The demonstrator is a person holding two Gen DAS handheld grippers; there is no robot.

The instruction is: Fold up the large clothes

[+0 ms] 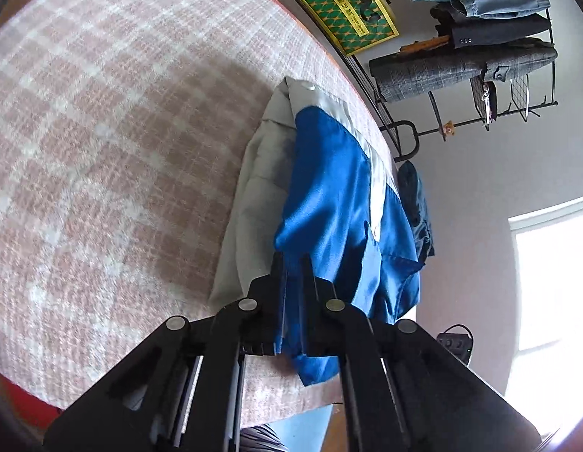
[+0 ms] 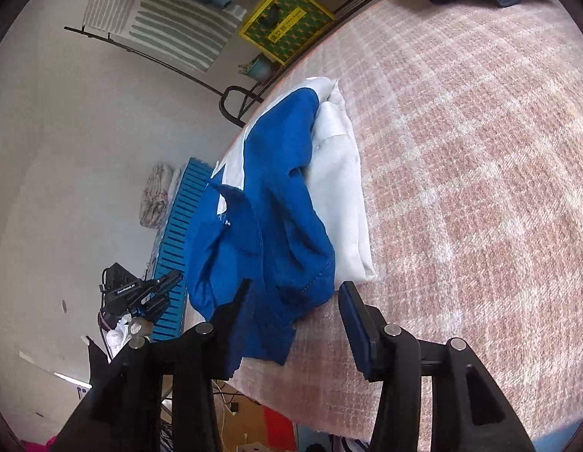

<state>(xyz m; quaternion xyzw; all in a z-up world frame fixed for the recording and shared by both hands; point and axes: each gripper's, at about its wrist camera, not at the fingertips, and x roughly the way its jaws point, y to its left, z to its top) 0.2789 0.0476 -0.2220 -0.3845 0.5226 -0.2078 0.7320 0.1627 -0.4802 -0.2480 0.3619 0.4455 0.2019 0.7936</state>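
- Pink checked bedspread [image 2: 461, 188] carries the blue and white garment [image 2: 276, 203] along its edge, part of it hanging over the side.
- Left gripper [image 1: 291, 267] is clenched on a blue fold; slick fabric could slide out when lifted.
- Right gripper [image 2: 295, 301] stands released, the blue hem lying between its jaws, untouched.
- Farther off, the white half may drag and unfold.
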